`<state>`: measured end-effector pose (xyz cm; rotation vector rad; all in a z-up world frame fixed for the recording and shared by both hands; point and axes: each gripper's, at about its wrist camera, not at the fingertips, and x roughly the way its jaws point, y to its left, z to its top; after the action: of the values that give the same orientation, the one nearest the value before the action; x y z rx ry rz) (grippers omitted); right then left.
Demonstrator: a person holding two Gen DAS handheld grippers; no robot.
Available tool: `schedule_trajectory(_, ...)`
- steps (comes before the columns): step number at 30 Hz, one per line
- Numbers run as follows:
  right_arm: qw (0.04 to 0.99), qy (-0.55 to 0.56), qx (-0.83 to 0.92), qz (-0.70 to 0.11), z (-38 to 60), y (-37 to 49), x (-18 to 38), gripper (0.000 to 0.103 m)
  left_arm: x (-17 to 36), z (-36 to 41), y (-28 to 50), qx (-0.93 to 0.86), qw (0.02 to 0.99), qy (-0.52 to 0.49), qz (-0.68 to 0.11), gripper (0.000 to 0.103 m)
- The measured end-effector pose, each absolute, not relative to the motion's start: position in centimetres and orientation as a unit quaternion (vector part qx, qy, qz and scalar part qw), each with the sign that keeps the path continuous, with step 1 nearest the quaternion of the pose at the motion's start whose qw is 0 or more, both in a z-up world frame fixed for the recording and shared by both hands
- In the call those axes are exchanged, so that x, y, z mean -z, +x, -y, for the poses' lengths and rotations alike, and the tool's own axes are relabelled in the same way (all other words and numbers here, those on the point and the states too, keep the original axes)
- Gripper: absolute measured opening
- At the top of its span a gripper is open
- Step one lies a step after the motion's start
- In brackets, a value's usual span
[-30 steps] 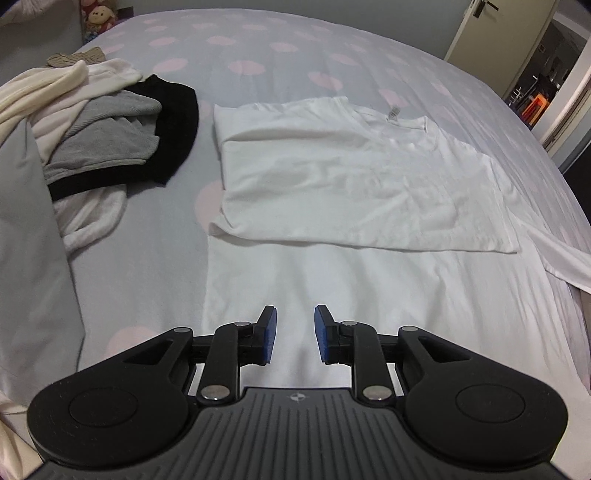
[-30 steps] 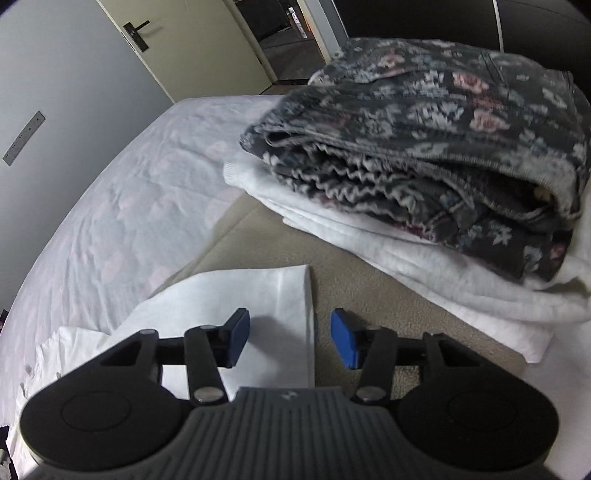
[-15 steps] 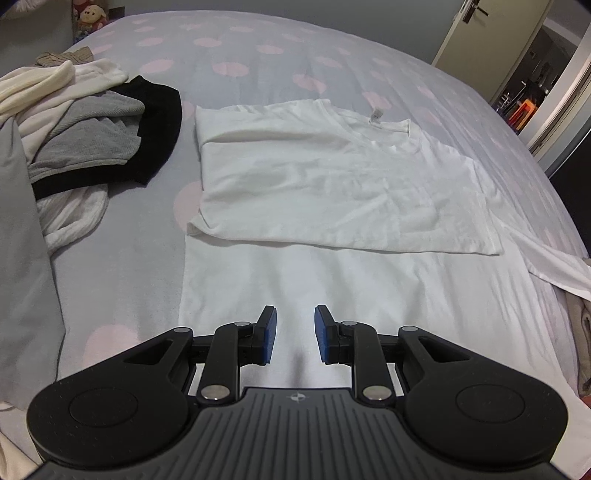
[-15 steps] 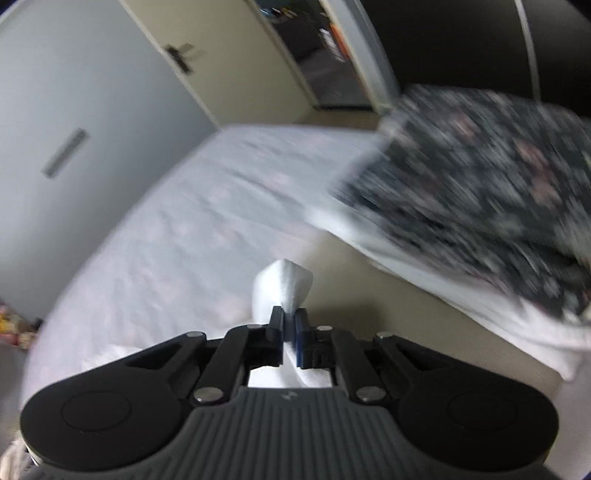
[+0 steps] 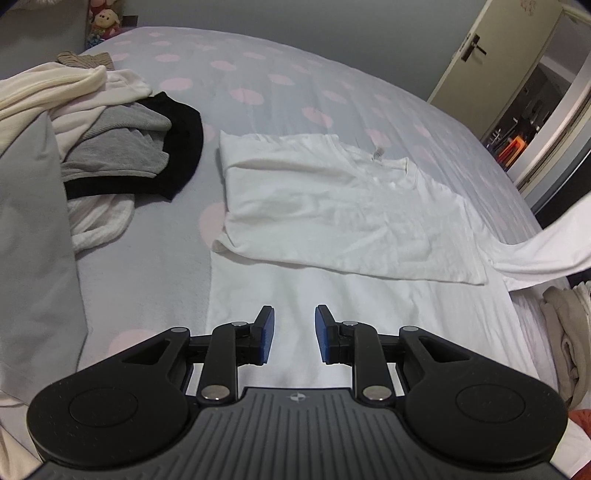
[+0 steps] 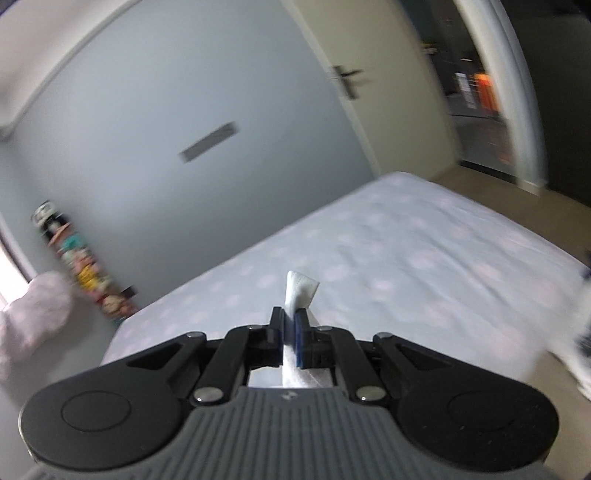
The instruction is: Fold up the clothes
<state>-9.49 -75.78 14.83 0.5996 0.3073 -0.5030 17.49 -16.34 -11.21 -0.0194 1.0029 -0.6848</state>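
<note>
A white long-sleeved shirt lies flat on the dotted bed, its upper half folded over the lower. My left gripper hovers over the shirt's near part. Its jaws are opening, with nothing between the blue pads. At the right edge the shirt's sleeve rises off the bed, stretched up and out of the picture. In the right wrist view my right gripper is shut on the sleeve's white cuff, which sticks out past the pads, high above the bed.
A heap of cream, grey and black clothes lies left of the shirt, beside a grey cloth. A beige garment sits at the bed's right edge. An open door is at the far right, soft toys at the far left.
My right gripper closed on the sleeve cuff and swung it up, away from the folded stack. In the left wrist view the sleeve now rises off the bed; the left gripper shifted slightly.
</note>
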Motion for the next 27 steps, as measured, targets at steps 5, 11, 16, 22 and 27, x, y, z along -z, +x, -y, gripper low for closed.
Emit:
schedule_trajectory(5, 0.935, 0.257, 0.181, -0.165, 69.4, -0.8, -18.1, 0.007, 11.4, 14.9, 18.3, 0.319, 0.826, -0.023, -0.464, 0.025)
schedule_trajectory(11, 0.941, 0.245, 0.106, -0.208, 62.1, 8.6, -16.4, 0.007, 12.3, 13.4, 19.1, 0.326, 0.823, -0.045, -0.463, 0.025)
schedule_trajectory(16, 0.935, 0.233, 0.049, -0.264, 56.3, 15.0, -11.9, 0.007, 12.6, 12.3, 20.0, 0.327, 0.823, -0.063, -0.460, 0.025)
schedule_trajectory(22, 0.916, 0.247, 0.017, -0.316, 52.0, 20.1, -3.8, 0.007, 13.3, 11.4, 21.0, 0.328, 0.822, -0.069, -0.460, 0.025)
schedule_trajectory(27, 0.895, 0.268, 0.005, -0.355, 49.5, 23.1, 2.6, 0.007, 13.7, 11.2, 21.8, 0.328, 0.821, -0.066, -0.463, 0.026)
